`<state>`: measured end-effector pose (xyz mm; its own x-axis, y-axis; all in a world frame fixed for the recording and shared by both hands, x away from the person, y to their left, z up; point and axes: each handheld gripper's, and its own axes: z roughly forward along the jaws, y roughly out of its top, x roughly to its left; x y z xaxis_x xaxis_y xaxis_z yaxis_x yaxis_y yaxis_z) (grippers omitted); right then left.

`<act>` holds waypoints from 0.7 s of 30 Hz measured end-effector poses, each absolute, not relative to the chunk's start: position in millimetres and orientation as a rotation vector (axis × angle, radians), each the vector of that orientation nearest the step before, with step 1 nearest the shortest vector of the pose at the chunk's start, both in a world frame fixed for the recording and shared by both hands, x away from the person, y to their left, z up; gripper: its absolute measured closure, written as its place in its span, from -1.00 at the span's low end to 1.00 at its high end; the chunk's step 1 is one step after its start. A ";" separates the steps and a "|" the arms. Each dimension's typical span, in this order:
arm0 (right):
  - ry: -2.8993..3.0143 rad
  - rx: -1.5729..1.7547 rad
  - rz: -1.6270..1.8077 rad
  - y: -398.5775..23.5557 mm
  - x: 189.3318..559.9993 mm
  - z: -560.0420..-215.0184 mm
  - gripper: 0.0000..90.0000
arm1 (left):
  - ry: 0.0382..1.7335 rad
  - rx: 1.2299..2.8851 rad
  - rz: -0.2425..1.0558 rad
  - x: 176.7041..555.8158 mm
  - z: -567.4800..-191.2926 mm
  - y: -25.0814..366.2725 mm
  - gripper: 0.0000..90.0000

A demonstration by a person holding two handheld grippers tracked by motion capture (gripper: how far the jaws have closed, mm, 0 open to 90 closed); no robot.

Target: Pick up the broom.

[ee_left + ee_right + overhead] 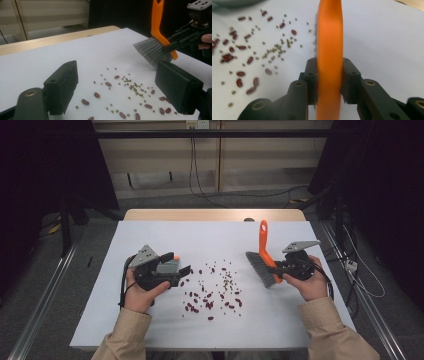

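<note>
Orange-handled brush [265, 255] is clenched in the right tongs [281, 267], bristles just right of scattered beans [215, 287] on the white bench [150, 235]. Left tongs [184, 270] gape, empty. A hard sweep could scatter beans off the edge.

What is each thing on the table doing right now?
Brush: clamped by its orange handle, bristles pointing down toward the table.
Right gripper: shut on the brush.
Left gripper: open, nothing between its jaws.
Beans: scattered loose on the white table, red ones and small green ones mixed.
</note>
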<state>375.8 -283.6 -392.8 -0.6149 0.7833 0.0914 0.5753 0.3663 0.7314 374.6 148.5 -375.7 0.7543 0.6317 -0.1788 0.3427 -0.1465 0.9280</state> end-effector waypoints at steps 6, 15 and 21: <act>2.306 1.219 1.139 -274.4 385.5 -399.4 0.58 | 0.785 1.759 0.314 376.5 -378.3 155.0 -0.59; 2.283 1.196 1.134 -251.9 399.4 -414.1 0.55 | 0.811 1.760 0.330 378.2 -381.7 163.3 -0.60; 2.267 1.161 1.115 -241.6 399.6 -417.3 0.54 | 0.816 1.750 0.357 377.9 -381.1 169.8 -0.67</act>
<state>399.6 -241.6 -417.3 -0.5982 0.8005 0.0362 0.5173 0.3512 0.7804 377.9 169.8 -381.1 0.7156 0.6799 -0.1600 0.3442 -0.1439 0.9278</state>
